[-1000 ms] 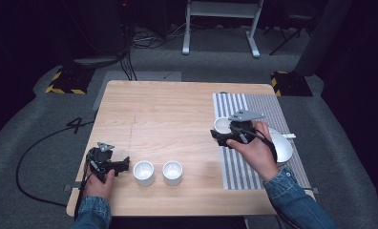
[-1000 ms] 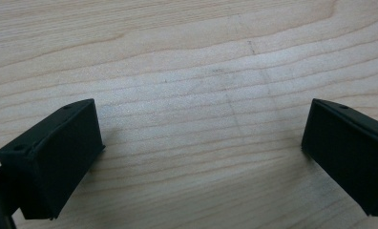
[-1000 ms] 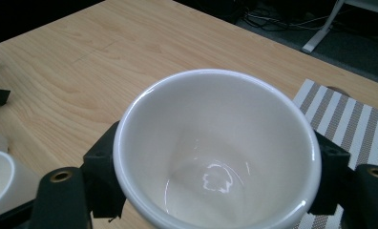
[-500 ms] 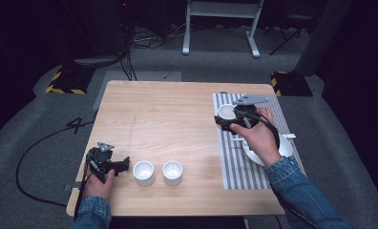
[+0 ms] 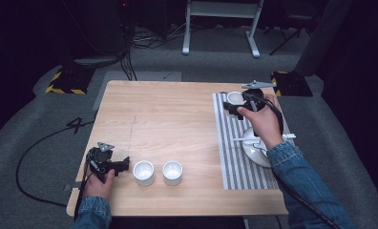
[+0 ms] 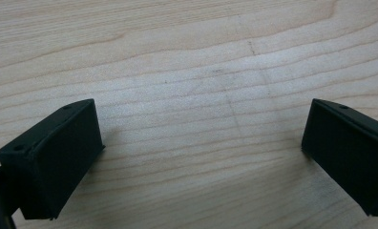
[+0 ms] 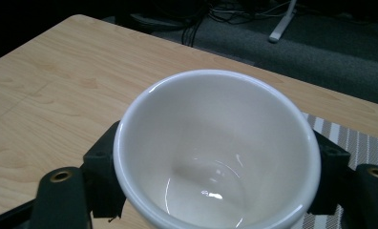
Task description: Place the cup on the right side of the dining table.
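My right gripper (image 5: 232, 108) is shut on a white cup (image 5: 235, 98) and holds it over the far end of the striped mat (image 5: 231, 157). In the right gripper view the cup (image 7: 215, 148) is empty and sits upright between the two black jaws of my right gripper (image 7: 215, 160), one pressing on each side. My left gripper (image 5: 126, 163) rests at the table's front left with its jaws pointing right. In the left gripper view, my left gripper (image 6: 201, 152) stands wide open over bare wood.
Two more white cups (image 5: 143, 171) (image 5: 172, 171) stand side by side just right of the left gripper. A white saucer (image 5: 255, 151) with a spoon (image 5: 246, 139) lies on the mat under the right forearm. The wooden table (image 5: 168, 114) ends close beyond the held cup.
The right hand has carried the cup away from the person along the mat, toward the table's far edge, and slightly up. The left hand has stayed still.
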Demonstrator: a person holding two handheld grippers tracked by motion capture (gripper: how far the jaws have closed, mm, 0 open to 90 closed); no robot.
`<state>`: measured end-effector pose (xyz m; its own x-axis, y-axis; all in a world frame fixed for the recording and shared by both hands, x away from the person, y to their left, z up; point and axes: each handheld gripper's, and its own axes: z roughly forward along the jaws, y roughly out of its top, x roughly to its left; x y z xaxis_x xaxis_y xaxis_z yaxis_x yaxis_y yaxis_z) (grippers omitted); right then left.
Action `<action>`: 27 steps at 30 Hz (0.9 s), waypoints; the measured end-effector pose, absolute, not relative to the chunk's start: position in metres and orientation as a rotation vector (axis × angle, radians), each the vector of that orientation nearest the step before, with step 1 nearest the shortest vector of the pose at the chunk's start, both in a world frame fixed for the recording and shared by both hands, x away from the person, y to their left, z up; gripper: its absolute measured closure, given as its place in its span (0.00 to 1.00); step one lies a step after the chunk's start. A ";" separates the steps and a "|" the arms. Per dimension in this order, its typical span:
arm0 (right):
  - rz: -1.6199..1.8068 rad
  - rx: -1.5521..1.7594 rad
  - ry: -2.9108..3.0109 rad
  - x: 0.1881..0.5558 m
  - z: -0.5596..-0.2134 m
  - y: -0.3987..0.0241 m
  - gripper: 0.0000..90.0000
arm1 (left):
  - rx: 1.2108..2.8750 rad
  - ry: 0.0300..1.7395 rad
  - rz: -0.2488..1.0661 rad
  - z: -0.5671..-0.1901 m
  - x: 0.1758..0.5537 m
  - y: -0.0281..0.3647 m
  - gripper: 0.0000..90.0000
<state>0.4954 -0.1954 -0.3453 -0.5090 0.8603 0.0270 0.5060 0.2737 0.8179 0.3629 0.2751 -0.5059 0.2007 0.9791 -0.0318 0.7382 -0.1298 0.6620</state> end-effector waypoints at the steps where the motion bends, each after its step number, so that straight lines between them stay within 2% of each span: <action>1: 1.116 1.248 2.123 0.500 -0.346 -0.198 0.30 | 1.929 1.594 0.567 -0.506 0.363 0.275 0.00; 16: 0.982 1.422 2.073 0.561 -0.371 -0.225 0.30 | 1.929 1.594 0.566 -0.506 0.363 0.275 0.00; 27: 0.946 1.449 2.082 0.587 -0.394 -0.232 0.30 | 1.929 1.594 0.567 -0.506 0.363 0.275 0.00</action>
<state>0.5874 -0.2323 -0.3941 -0.3608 0.9320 0.0335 0.6380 0.2205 0.7378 0.3629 0.2750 -0.5059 0.2007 0.9791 -0.0329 0.7387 -0.1292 0.6615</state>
